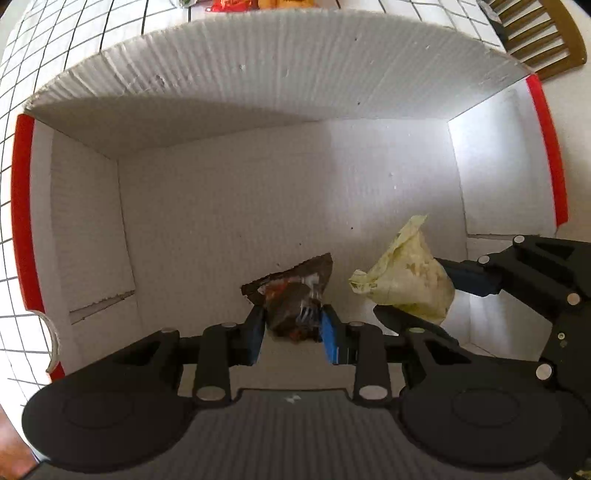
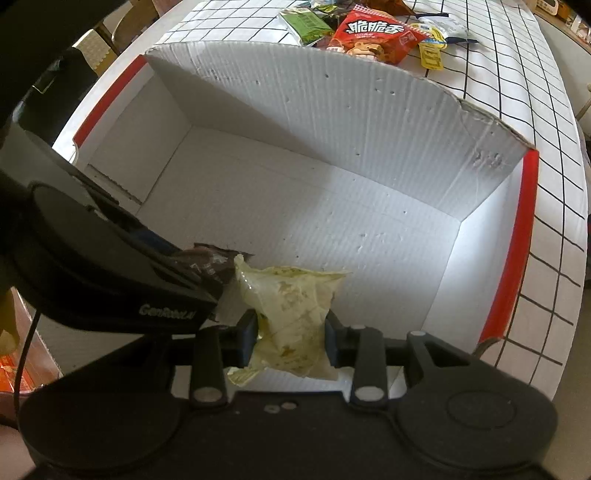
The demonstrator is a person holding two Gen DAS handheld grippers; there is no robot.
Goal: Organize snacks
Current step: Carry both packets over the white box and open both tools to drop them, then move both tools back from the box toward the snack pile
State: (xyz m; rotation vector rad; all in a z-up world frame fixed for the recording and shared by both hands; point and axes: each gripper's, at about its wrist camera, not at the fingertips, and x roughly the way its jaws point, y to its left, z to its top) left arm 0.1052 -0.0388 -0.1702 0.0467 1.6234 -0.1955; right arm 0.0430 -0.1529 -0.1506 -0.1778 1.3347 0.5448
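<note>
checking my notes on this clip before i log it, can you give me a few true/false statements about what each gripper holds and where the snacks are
1. The left gripper is shut on a dark brown snack packet. True.
2. The right gripper is open and holds nothing. False: it is shut on a pale yellow-green snack packet.
3. Both held packets are over the inside of the white cardboard box. True.
4. The box is already full of snacks. False: apart from the two held packets, the visible floor shows none.
5. A red snack bag lies on the gridded tablecloth beyond the box. True.
</note>
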